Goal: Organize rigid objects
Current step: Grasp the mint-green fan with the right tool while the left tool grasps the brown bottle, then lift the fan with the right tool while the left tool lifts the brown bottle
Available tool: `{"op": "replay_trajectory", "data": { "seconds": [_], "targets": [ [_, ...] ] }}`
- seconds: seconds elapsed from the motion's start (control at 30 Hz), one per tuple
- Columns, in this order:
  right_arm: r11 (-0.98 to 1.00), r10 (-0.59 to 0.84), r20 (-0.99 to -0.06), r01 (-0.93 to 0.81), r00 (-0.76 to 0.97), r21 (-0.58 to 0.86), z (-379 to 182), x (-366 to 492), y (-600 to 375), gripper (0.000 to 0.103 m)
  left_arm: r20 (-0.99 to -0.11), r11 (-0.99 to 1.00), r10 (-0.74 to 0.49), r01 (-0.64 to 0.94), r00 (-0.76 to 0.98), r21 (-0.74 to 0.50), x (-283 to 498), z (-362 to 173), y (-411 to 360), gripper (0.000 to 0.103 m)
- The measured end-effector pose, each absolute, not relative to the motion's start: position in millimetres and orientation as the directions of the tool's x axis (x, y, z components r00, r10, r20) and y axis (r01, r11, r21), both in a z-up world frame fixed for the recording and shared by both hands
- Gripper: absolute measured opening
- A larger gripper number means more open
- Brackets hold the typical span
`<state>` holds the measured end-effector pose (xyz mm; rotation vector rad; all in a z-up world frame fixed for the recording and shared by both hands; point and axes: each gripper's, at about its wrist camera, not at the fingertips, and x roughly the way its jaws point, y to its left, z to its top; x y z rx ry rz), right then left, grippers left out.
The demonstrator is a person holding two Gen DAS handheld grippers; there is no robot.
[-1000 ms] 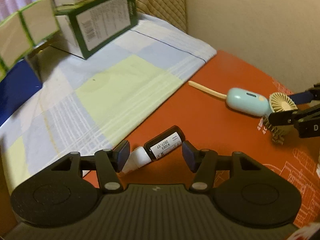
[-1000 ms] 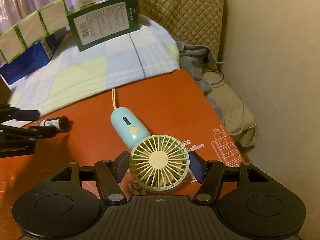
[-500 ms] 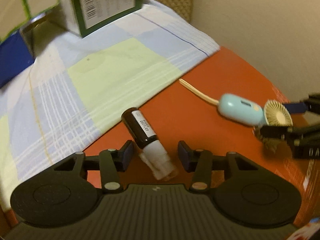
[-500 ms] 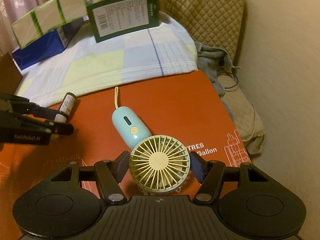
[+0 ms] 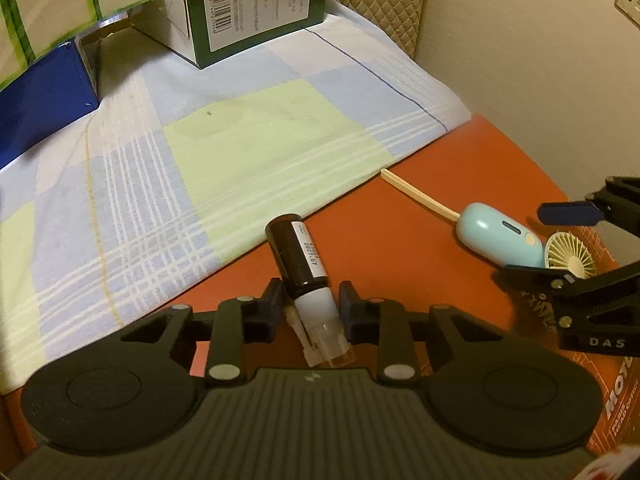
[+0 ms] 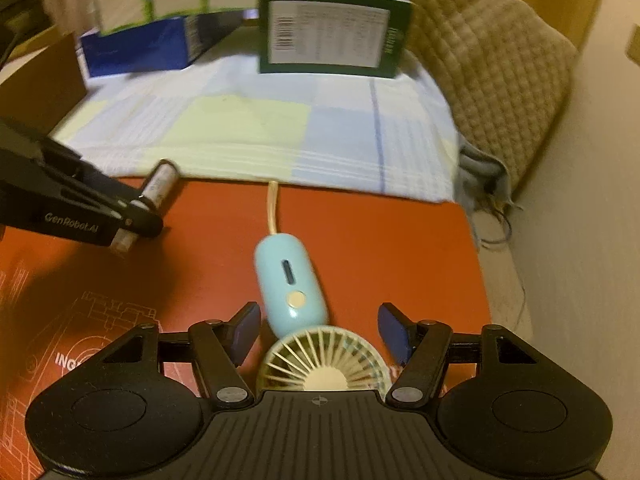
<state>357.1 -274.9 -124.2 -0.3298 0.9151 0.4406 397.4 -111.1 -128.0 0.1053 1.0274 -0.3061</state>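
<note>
Left gripper [image 5: 310,304]: jaws have just been closing around the bottle's [image 5: 298,256] white neck on the red counter [image 5: 400,240]; contact unclear. Right gripper [image 6: 318,332]: jaws half open, flanking the fan [image 6: 324,364], whose head is partly hidden at 6 o'clock.

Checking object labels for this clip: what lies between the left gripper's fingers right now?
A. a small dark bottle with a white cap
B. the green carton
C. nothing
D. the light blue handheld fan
A: in the left wrist view the small dark bottle lies on the orange mat with its white cap end between the fingers of the left gripper, whose jaws have just been closing around it.
</note>
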Motion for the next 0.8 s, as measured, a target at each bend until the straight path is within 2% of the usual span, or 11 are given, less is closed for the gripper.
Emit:
{"op": "replay_trajectory", "data": {
  "seconds": [0.07, 0.13, 0.37, 0.8],
  "targets": [
    [0.849, 0.234, -0.816, -0.52, 0.529, -0.094, -126, 358, -271, 0.051, -0.856, 0.954, -0.197, 0.296, 0.479, -0.054, 396, -128, -110, 0.025],
    [0.842, 0.245, -0.82, -0.532, 0.517, -0.084, -128, 360, -268, 0.031, -0.856, 0.954, -0.193, 0.294, 0.479, -0.05, 394, -128, -109, 0.025],
    [0.842, 0.264, -0.835, -0.537, 0.483, -0.044, -128, 360, -261, 0.03, -0.861, 0.956, -0.185, 0.291, 0.473, -0.046, 380, -126, -106, 0.025],
    [0.772, 0.37, -0.853, -0.632, 0.369, 0.061, -126, 304, -234, 0.03, -0.872, 0.968, -0.179, 0.242, 0.456, -0.073, 310, -123, -81, 0.025]
  ]
}}
